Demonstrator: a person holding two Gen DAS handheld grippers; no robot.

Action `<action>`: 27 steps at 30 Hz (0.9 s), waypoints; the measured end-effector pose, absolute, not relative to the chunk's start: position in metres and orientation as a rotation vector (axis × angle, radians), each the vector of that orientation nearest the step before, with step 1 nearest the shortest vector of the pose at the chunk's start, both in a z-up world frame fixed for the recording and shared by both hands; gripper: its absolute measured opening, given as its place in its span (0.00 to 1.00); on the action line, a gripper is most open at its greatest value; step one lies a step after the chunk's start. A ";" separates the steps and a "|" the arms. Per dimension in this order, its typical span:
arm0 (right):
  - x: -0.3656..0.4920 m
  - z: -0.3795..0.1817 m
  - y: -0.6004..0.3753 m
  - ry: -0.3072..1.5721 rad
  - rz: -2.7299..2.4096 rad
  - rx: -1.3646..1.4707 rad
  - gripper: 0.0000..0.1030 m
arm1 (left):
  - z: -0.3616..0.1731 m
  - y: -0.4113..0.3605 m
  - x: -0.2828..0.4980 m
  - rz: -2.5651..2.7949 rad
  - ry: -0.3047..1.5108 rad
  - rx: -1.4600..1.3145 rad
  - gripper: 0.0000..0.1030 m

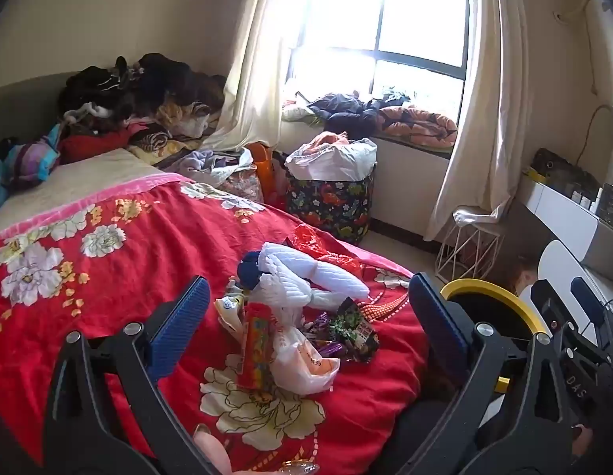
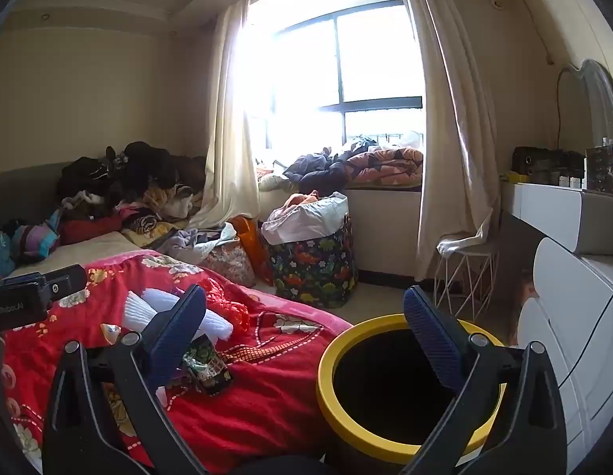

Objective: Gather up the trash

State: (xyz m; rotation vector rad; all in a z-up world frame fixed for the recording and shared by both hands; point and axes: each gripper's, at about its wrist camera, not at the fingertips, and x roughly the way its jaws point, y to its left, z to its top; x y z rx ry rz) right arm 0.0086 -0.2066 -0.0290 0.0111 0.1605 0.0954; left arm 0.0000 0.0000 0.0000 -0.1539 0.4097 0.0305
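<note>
A pile of trash lies on the red floral bedspread (image 1: pixel 108 245): white foam netting (image 1: pixel 306 273), a red wrapper (image 1: pixel 257 350), a white plastic bag (image 1: pixel 302 360), a dark green snack packet (image 1: pixel 356 326) and a red net (image 1: pixel 318 243). My left gripper (image 1: pixel 306 316) is open, held above the pile. A yellow-rimmed black bin (image 2: pixel 401 388) stands beside the bed; it also shows in the left wrist view (image 1: pixel 500 308). My right gripper (image 2: pixel 306 336) is open and empty, between the bed's edge and the bin. The foam netting (image 2: pixel 176 312) and the snack packet (image 2: pixel 207 364) show partly behind its left finger.
A floral laundry basket (image 2: pixel 314 269) with a white bag stands by the window. A white wire stool (image 2: pixel 465 273) and white dresser (image 2: pixel 564 285) are at the right. Clothes (image 1: pixel 140 95) are piled at the head of the bed and on the window sill (image 1: pixel 385 114).
</note>
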 end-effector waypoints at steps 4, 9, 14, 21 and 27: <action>0.008 -0.029 -0.206 0.157 0.095 0.010 0.94 | 0.000 0.000 0.000 0.036 0.406 -0.152 0.90; 0.009 -0.027 -0.208 0.159 0.089 0.017 0.94 | -0.001 0.004 0.005 0.043 0.415 -0.156 0.90; 0.009 -0.027 -0.208 0.154 0.088 0.013 0.94 | 0.003 -0.006 0.003 0.025 0.396 -0.146 0.90; 0.008 -0.026 -0.208 0.158 0.086 0.016 0.94 | 0.003 -0.010 0.000 0.026 0.393 -0.143 0.90; 0.007 -0.026 -0.210 0.159 0.084 0.019 0.94 | 0.006 -0.009 -0.003 0.015 0.391 -0.145 0.90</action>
